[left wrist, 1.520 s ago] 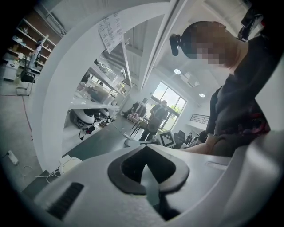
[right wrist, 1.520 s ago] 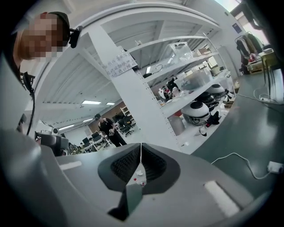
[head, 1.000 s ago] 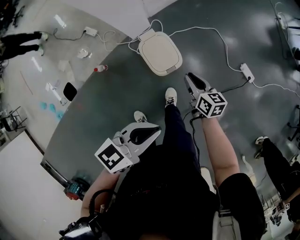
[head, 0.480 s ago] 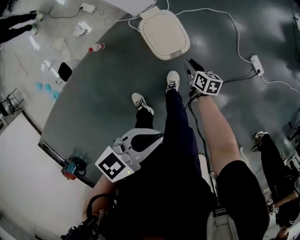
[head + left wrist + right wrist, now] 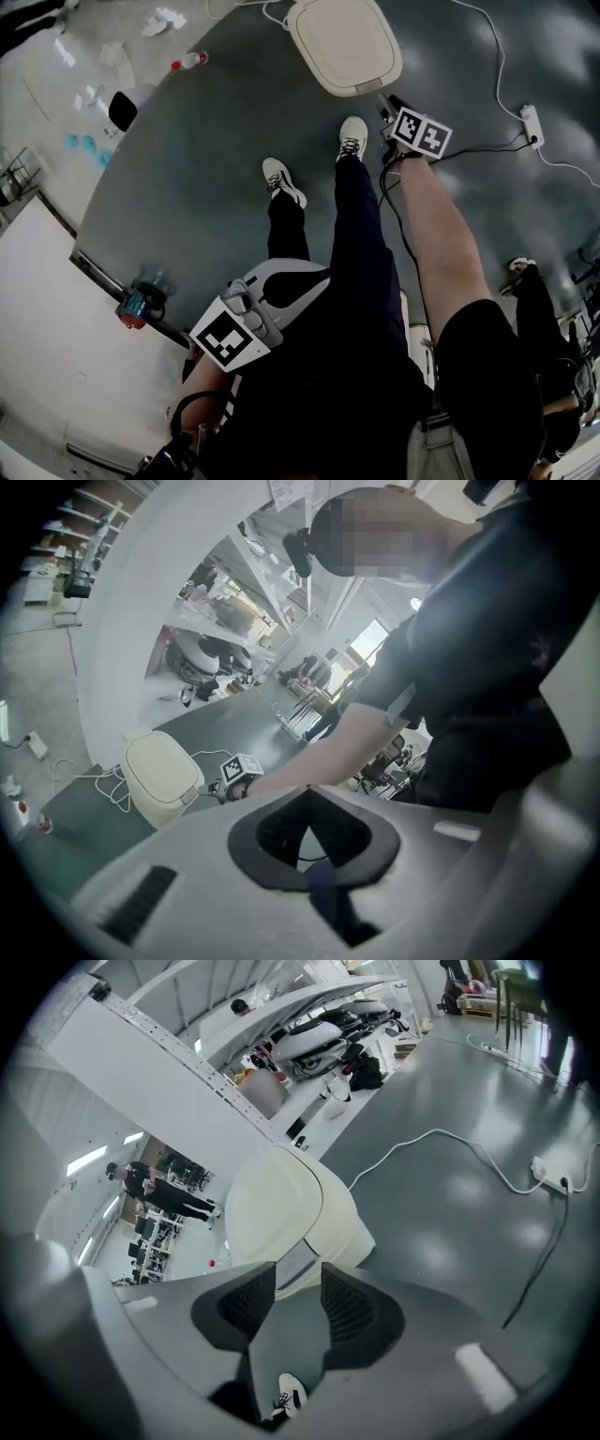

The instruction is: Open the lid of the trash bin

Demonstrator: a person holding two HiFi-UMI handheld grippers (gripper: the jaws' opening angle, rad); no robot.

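Trash bin [image 5: 345,42], lid [image 5: 274,1202] down, is sitting on the floor [image 5: 216,122]; facing its front edge, we are spreading the right gripper [image 5: 386,101] fingers [image 5: 352,1307] wide, empty, and holding the left gripper [image 5: 281,291] fingers [image 5: 274,834] together.

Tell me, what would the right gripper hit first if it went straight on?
Most likely the trash bin, at the grey front tab under its closed lid. The jaws of the right gripper have just been opening, nothing between them; the distance is unclear.

The bin [image 5: 344,42] is cream with a grey strip at its front. The floor [image 5: 206,141] is dark grey. The shoes [image 5: 352,137] are white and the trousers [image 5: 361,244] dark.
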